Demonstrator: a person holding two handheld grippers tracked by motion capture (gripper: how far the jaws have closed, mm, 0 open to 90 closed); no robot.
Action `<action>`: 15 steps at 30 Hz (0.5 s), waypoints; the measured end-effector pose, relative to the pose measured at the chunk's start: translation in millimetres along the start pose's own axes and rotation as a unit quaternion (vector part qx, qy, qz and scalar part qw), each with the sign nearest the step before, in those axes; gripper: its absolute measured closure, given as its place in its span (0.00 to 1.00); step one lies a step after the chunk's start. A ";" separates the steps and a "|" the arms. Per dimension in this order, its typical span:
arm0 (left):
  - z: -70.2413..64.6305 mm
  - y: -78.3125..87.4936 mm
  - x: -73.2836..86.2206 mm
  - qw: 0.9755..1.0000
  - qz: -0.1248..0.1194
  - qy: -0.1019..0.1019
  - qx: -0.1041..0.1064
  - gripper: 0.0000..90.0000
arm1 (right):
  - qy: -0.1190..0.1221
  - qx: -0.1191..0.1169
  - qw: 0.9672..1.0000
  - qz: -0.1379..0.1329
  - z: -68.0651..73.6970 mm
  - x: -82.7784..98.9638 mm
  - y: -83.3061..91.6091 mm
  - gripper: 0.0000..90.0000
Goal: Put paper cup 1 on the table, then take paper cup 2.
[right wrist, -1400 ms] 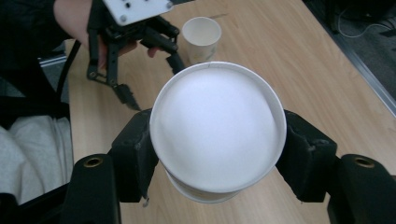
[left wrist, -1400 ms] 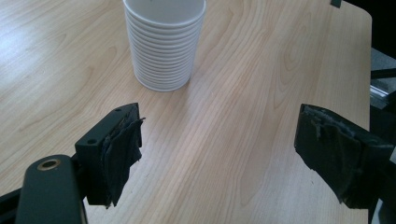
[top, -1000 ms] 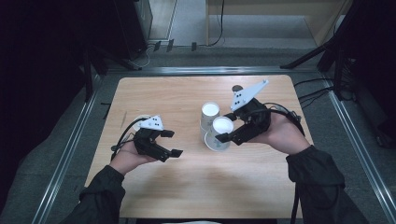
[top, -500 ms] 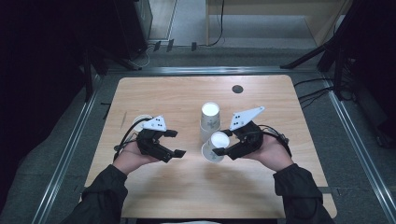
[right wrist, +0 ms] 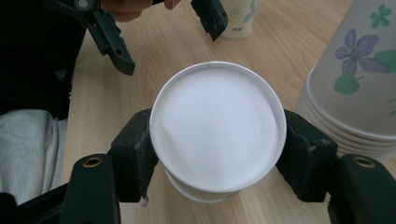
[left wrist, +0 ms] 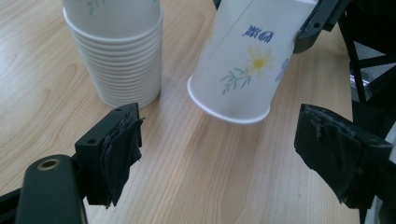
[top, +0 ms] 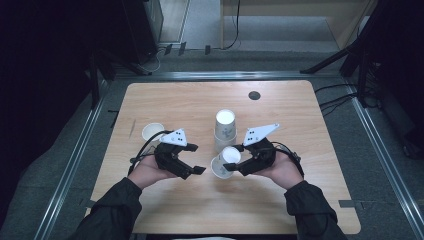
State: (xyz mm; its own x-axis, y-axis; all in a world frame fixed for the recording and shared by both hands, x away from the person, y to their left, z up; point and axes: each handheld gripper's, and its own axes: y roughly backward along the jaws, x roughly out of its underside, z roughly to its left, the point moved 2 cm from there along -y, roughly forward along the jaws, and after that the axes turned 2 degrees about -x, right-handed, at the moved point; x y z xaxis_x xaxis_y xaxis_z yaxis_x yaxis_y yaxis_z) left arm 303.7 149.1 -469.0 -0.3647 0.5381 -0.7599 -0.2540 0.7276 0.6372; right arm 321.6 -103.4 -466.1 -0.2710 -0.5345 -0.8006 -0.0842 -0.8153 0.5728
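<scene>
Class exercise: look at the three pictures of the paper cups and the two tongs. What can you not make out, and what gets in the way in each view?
- Top of the stack of upside-down flowered paper cups: cut off by the left gripper view's upper edge.
- Flowered wall of the upside-down white paper cup held in the right tongs: hidden by its own base in the right gripper view.
- Print on the single small paper cup behind the left tongs: too small in the high view.

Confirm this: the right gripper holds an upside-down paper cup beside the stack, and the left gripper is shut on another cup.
Not quite. The right gripper does grip the upside-down paper cup beside the stack, but the left gripper is open with nothing between its jaws, as the left gripper view shows.
</scene>
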 end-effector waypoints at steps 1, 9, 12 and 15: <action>-0.7 -1.2 -0.1 1.000 -0.001 -0.001 0.001 0.17 | 0.000 0.000 1.000 -0.003 0.3 -0.1 -0.6 0.39; -6.7 -8.6 -1.4 1.000 -0.003 -0.001 0.018 0.17 | -0.018 -0.018 0.999 -0.023 2.6 -2.7 -5.8 0.39; -7.4 -10.7 -2.0 1.000 -0.009 -0.001 0.024 0.17 | -0.021 -0.019 0.999 -0.026 3.6 -3.9 -6.5 0.39; -8.7 -13.3 -2.6 1.000 -0.011 -0.003 0.029 0.17 | -0.019 -0.020 0.999 -0.030 4.8 -5.7 -7.1 0.39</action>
State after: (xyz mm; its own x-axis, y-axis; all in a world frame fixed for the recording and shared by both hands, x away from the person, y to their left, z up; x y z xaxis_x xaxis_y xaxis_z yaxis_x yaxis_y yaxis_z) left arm 300.2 134.3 -474.4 -0.3540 0.5248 -0.7741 -0.2086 0.7625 0.6124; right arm 319.1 -93.5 -464.7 -0.3029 -0.4756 -0.8259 -0.0640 -0.8545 0.5155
